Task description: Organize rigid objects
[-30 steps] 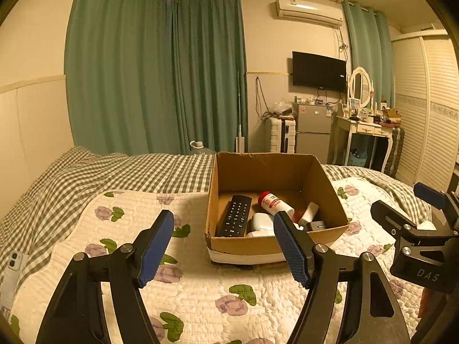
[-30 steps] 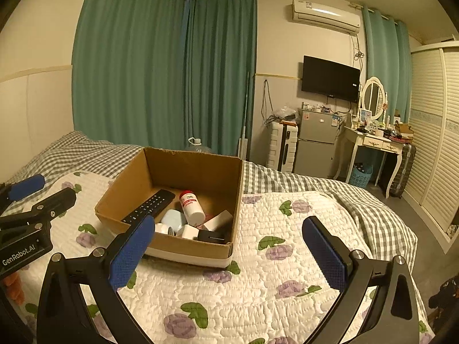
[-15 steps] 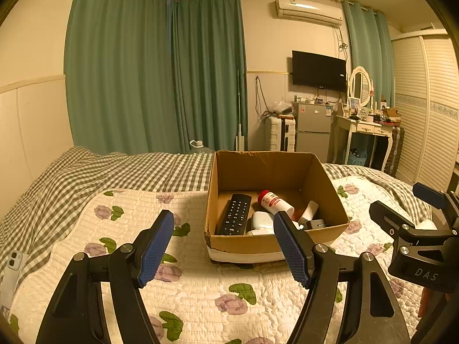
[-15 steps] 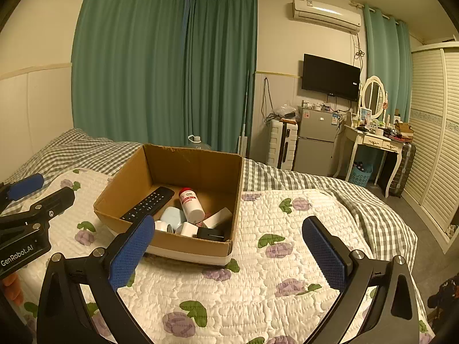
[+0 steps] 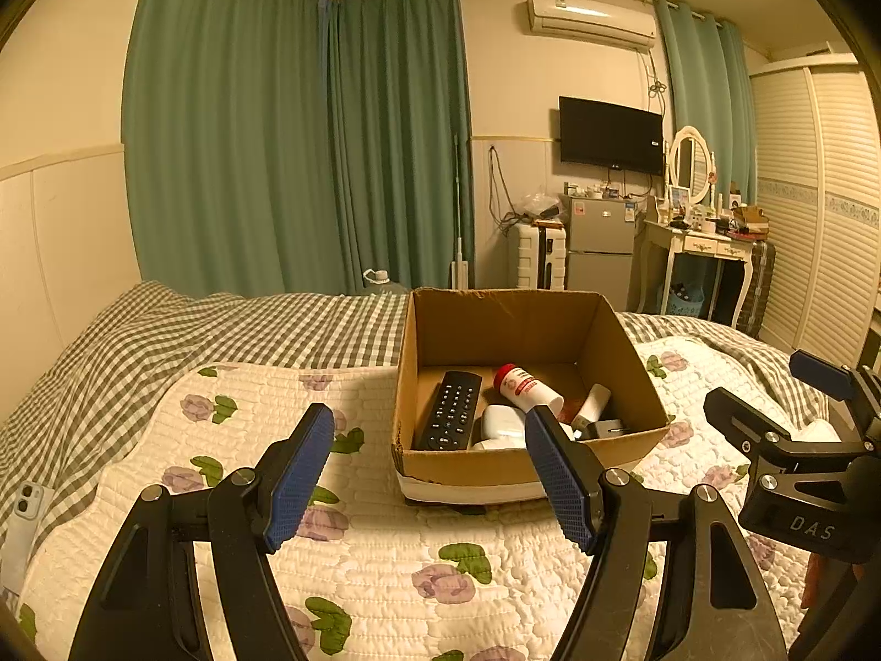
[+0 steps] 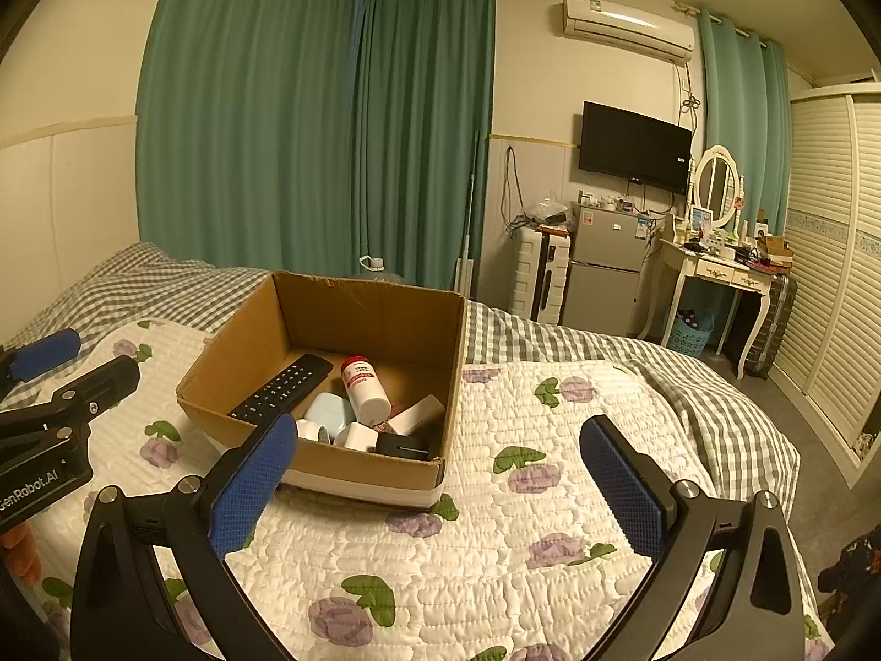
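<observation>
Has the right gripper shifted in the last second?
Yes, slightly. In the right wrist view the cardboard box and the TV both sit a little lower than before, so the right gripper has tilted up slightly.

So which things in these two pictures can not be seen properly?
- Box contents: in the left wrist view the near wall and a finger hide the white items; the right wrist view shows more.
- Bottle label: too small to read in both views.
- Phone: left wrist view only, cut by the left edge.
- Dark case: half hidden behind the wall.
</observation>
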The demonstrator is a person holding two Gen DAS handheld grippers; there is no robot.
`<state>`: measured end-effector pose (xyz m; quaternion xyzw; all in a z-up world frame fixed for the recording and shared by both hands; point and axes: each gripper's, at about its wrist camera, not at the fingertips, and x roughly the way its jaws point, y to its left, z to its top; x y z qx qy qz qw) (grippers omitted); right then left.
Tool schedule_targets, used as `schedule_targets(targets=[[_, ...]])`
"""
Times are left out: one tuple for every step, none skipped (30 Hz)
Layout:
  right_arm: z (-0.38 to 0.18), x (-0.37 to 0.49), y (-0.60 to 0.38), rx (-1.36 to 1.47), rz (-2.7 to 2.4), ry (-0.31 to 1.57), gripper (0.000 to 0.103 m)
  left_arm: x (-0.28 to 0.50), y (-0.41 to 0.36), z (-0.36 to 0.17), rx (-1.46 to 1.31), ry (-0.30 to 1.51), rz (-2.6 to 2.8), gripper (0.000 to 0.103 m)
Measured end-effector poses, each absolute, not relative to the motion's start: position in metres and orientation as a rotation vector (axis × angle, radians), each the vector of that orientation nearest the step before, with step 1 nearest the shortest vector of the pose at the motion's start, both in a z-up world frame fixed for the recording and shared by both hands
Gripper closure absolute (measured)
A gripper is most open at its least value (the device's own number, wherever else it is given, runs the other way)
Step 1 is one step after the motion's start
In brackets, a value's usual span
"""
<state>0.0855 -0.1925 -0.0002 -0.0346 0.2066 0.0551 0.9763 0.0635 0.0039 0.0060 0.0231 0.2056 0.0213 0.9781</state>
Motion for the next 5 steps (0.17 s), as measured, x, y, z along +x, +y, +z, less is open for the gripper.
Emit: schedule_targets(targets=[[-0.0005,0.0856,-0.1930,-0.070,0.111,0.417,0.000,0.0629,0.0039,0.0057,0.049,0.411,0.043,0.028],[-0.0004,0.0858,-0.1930,-0.070,0.110,0.417,0.000,0.0621,0.0040,0.0052,0.051,0.405,0.042,0.028],[-0.0004,0.0858,-0.1930,-0.070,0.111,0.417,0.000,0.0620,0.0043,0.0050,0.051,0.402,0.044,0.028],[-0.0007,0.0858,-0.1933,-0.071,0.111,0.419,0.000,0.0624,0.0045,0.0046,0.051,0.405,0.044,0.028],[-0.0010,0.0860,-0.1930,-0.071,0.110,0.419,0.000,0.0629,0.0047,0.0045,0.050,0.409,0.042,0.028]])
